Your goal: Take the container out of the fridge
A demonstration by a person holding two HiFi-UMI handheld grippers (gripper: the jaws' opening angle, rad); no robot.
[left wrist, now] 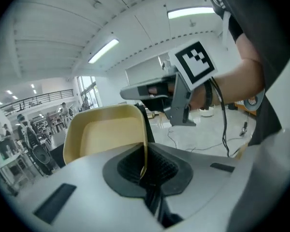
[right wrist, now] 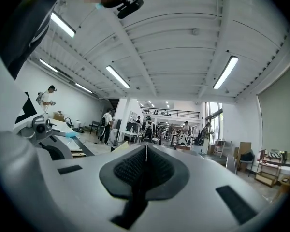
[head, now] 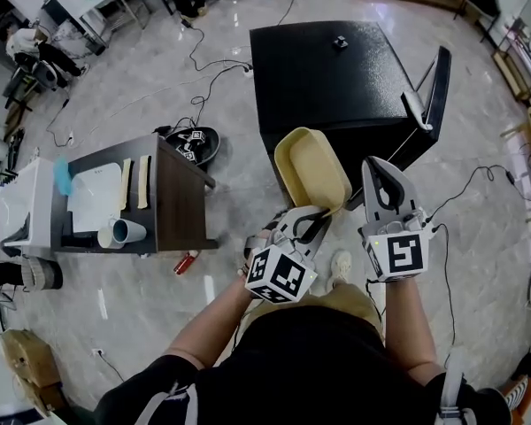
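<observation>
– How much of the container [head: 312,168] shows from above?
– Its near edge is lost behind the left tongs [head: 317,222].
– And the fridge [head: 327,78] beyond them?
– Only its top and door; the inside is hidden. A small thing [head: 340,42] on top is too small to tell.
– From the right tongs [right wrist: 145,153]?
– A tan sliver [right wrist: 120,147] at their left, mostly covered.

At centre frame the container [head: 311,168] is pale yellow. Above it, the fridge [head: 336,69] is black. The left gripper [head: 311,226] and right gripper [head: 382,177] are light grey, with black-and-white square markers. At left, the table [head: 181,206] is dark brown.
</observation>
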